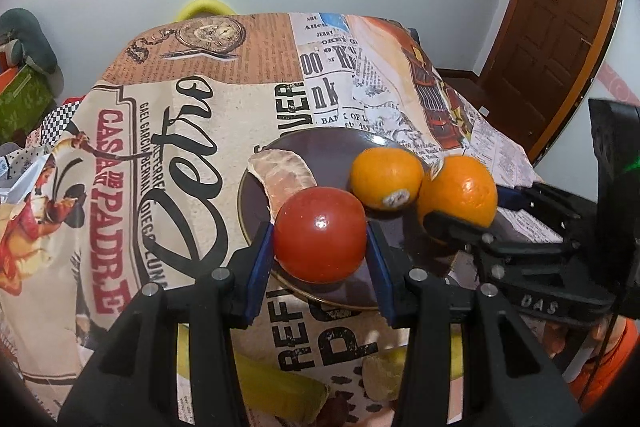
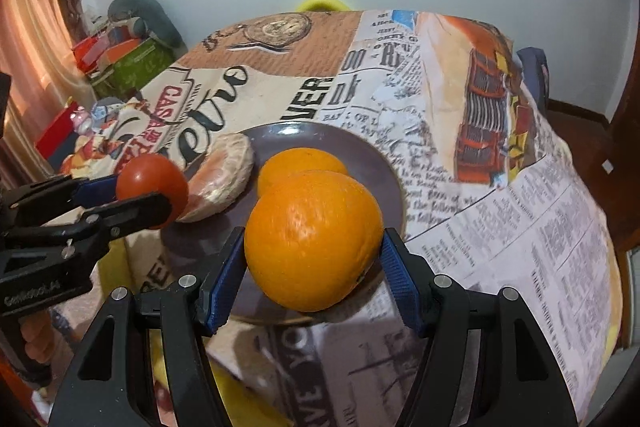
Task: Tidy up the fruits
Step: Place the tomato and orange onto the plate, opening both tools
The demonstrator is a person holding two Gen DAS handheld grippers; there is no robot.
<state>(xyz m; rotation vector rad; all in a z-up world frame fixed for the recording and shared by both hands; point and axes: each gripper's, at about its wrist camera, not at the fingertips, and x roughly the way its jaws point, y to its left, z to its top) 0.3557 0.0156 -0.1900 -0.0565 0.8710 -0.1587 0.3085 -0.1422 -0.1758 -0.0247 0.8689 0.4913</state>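
Observation:
My left gripper [image 1: 320, 239] is shut on a red tomato [image 1: 320, 233] and holds it over the near rim of a dark plate [image 1: 320, 143]. My right gripper [image 2: 314, 247] is shut on an orange [image 2: 314, 239] over the same plate [image 2: 384, 163]. A second orange with a sticker [image 1: 386, 177] and a peeled citrus piece [image 1: 282, 173] lie on the plate. In the right wrist view the tomato [image 2: 154, 183] and left gripper [image 2: 136, 201] are at left, with the peeled piece [image 2: 224, 179] behind. The right gripper's orange [image 1: 460, 191] shows at right in the left wrist view.
The table wears a newspaper-print cloth [image 1: 180, 147]. A yellow item [image 1: 276, 387] lies below the table's near edge. Boxes and clutter [image 2: 128, 63] stand at the far left, a wooden door [image 1: 560, 15] at right, a yellow chair back [image 2: 324, 3] behind.

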